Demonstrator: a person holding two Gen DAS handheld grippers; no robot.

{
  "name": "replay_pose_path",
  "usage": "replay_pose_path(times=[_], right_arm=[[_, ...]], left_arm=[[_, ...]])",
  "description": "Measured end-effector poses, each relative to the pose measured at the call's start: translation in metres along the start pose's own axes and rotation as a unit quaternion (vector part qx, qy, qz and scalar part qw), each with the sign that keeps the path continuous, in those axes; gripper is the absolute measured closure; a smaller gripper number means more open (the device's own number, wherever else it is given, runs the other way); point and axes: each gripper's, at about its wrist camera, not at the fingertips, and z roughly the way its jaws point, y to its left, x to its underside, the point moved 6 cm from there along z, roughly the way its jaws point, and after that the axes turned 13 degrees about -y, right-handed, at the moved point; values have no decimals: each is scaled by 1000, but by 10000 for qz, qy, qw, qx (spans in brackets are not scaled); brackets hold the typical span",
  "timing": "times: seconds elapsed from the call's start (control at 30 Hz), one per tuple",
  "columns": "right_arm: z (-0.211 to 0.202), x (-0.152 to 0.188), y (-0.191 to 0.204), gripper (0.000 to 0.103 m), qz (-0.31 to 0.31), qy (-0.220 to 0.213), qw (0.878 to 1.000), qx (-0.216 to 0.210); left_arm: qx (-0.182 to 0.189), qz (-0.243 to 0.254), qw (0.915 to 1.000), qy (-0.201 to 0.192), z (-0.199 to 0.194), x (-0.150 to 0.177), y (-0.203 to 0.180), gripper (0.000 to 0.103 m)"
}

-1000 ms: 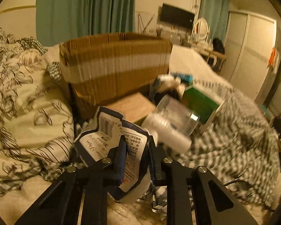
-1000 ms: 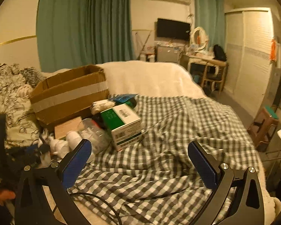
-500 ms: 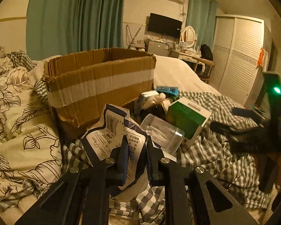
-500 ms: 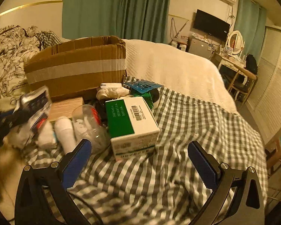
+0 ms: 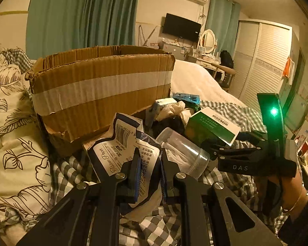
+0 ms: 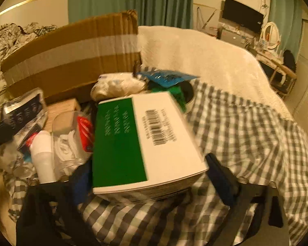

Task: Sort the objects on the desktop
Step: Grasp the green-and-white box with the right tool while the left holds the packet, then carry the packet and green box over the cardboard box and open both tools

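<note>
My left gripper (image 5: 149,170) is shut on a white and dark blue tissue pack (image 5: 131,143) and holds it up in front of the open cardboard box (image 5: 100,88). My right gripper (image 6: 147,176) is open, its fingers standing on either side of the green and white box (image 6: 141,139), which lies on the checked cover. The right gripper also shows in the left wrist view (image 5: 225,151), at the green and white box (image 5: 211,127). A clear plastic jar (image 5: 184,153) lies beside that box.
A white bottle (image 6: 42,155), a red-capped item (image 6: 84,131), a white bundle (image 6: 117,86) and a blue packet (image 6: 166,78) lie in the heap before the cardboard box (image 6: 71,55). A flowered quilt (image 5: 14,123) lies left, a white blanket (image 6: 205,57) behind.
My right gripper has moved forward and down until its open fingers flank the green and white box. My left gripper has lifted the tissue pack a little, still shut on it.
</note>
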Motion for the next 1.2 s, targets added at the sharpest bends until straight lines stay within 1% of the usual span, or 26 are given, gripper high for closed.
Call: replay_pose_path(times=[0.13, 0.27, 0.3, 0.43, 0.57, 0.67, 0.83, 1.0, 1.2], right_arm=[[-15, 2, 1, 22, 78, -28, 9998, 177], [-47, -1, -1, 22, 184, -150, 9982, 559], [-54, -4, -2, 22, 205, -167, 9977, 631], [-96, -11, -5, 23, 478, -425, 9935, 942], [-135, -16, 0, 23, 778, -716, 9895, 990], [-162, -20, 8, 23, 756, -833, 9879, 1071], [-192, -31, 22, 23, 825, -889, 9864, 1107], [-213, -41, 30, 23, 876, -955, 9847, 1163], [-228, -81, 43, 23, 753, -1269, 9817, 1203]], left_arm=[[65, 56, 10000, -41, -1, 2, -4, 88], [92, 16, 10000, 30, 0, 4, -5, 88], [265, 75, 9996, 60, -1, 4, -6, 88], [312, 37, 9995, -7, -10, 1, -6, 88], [360, 35, 9992, -193, -29, -10, -6, 88], [416, 63, 9985, -346, -43, -21, -8, 88], [562, 120, 9977, -347, -59, -42, -17, 88], [725, -60, 9962, -478, -75, -71, -16, 88], [837, -45, 9933, -802, -86, -112, -9, 88]])
